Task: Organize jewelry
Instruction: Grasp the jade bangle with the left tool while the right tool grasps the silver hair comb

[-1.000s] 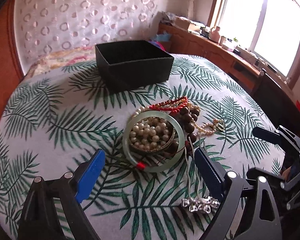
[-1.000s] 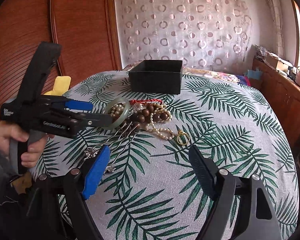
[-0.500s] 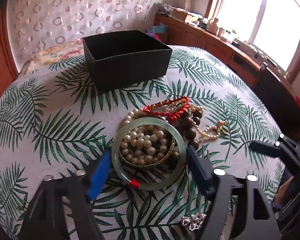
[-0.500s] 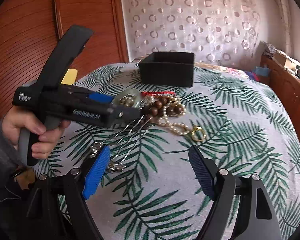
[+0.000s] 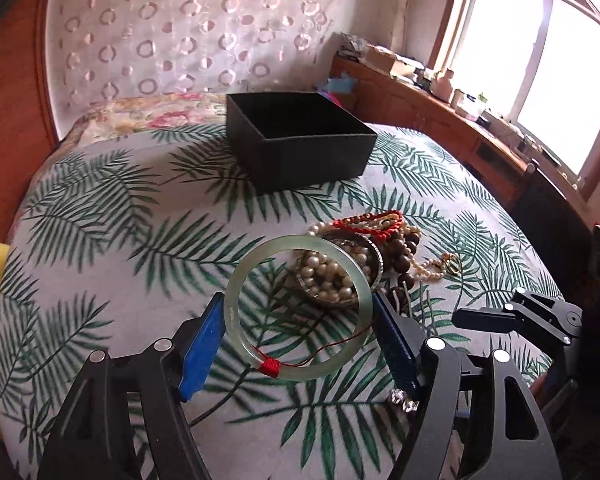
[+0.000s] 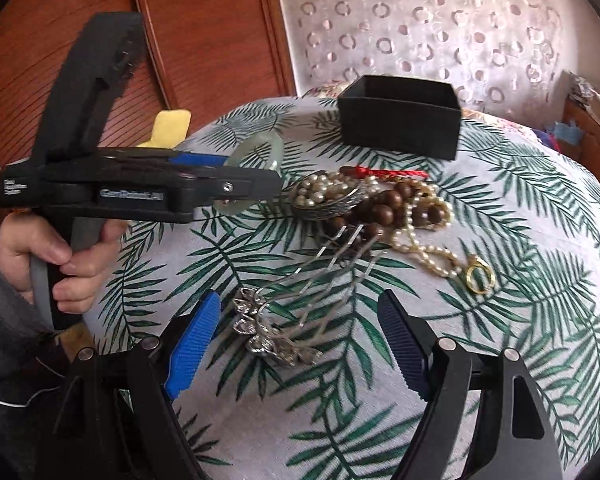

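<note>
My left gripper point(image 5: 298, 320) is shut on a pale green jade bangle point(image 5: 236, 300) with a red thread wrap and holds it tilted above the table; the bangle also shows in the right wrist view point(image 6: 274, 150). The jewelry pile point(image 5: 364, 252) of pearls, brown wooden beads and a red cord lies just beyond it. An open black box point(image 5: 300, 140) stands at the back. My right gripper point(image 6: 300, 332) is open and empty, over a silver hair comb point(image 6: 268, 332) near the front edge.
A gold ring point(image 6: 478, 276) lies at the end of a pearl strand. The round table point(image 6: 540, 200) has a palm-leaf cloth. A yellow cloth point(image 6: 168, 124) lies at the left, wooden panelling behind it. A sideboard point(image 5: 440, 120) runs under the window.
My left gripper moved in around the jade bangle, closed on it and lifted it off the pile, up and to the left. My right gripper stayed open near the hair comb.
</note>
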Motion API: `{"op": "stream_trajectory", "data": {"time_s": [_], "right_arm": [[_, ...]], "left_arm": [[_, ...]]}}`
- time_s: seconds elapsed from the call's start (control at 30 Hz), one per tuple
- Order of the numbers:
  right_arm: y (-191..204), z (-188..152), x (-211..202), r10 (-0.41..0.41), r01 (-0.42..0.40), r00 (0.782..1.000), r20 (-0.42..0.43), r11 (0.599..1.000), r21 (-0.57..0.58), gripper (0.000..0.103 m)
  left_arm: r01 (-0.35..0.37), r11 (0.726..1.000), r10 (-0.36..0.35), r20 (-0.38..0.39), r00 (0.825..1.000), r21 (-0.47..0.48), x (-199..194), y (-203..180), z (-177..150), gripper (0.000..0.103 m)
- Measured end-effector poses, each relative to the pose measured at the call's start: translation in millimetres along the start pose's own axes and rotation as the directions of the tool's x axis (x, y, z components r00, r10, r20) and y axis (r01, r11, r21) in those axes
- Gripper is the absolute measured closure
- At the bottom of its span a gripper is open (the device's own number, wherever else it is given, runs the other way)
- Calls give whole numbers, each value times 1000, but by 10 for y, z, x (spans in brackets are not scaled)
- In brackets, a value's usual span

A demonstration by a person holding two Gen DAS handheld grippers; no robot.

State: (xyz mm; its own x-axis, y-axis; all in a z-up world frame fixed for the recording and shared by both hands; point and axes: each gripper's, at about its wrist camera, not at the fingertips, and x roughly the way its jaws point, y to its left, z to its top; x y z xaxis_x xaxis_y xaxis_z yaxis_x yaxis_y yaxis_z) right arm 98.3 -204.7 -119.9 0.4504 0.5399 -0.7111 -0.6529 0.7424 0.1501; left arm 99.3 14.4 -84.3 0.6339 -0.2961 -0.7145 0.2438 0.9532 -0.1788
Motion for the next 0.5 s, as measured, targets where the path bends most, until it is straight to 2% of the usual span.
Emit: {"op": "stream_trajectory", "data": {"time_s": [0.23,0.37,0.5], "right_arm": [[120,64,179,-46,42,996,-72,997,-59,20],[221,87,256,-105,91,990,-92,986,-139,20],[191,87,256,-108,94,990,-89,984,-154,25]], "left_arm": [[-18,1000,19,26,999,-14,-124,82,-92,34],[-20,999,21,42,999,-25,-175,122,-115,34],[-27,999,28,53,998,-24,-223,146,-129,34]]}}
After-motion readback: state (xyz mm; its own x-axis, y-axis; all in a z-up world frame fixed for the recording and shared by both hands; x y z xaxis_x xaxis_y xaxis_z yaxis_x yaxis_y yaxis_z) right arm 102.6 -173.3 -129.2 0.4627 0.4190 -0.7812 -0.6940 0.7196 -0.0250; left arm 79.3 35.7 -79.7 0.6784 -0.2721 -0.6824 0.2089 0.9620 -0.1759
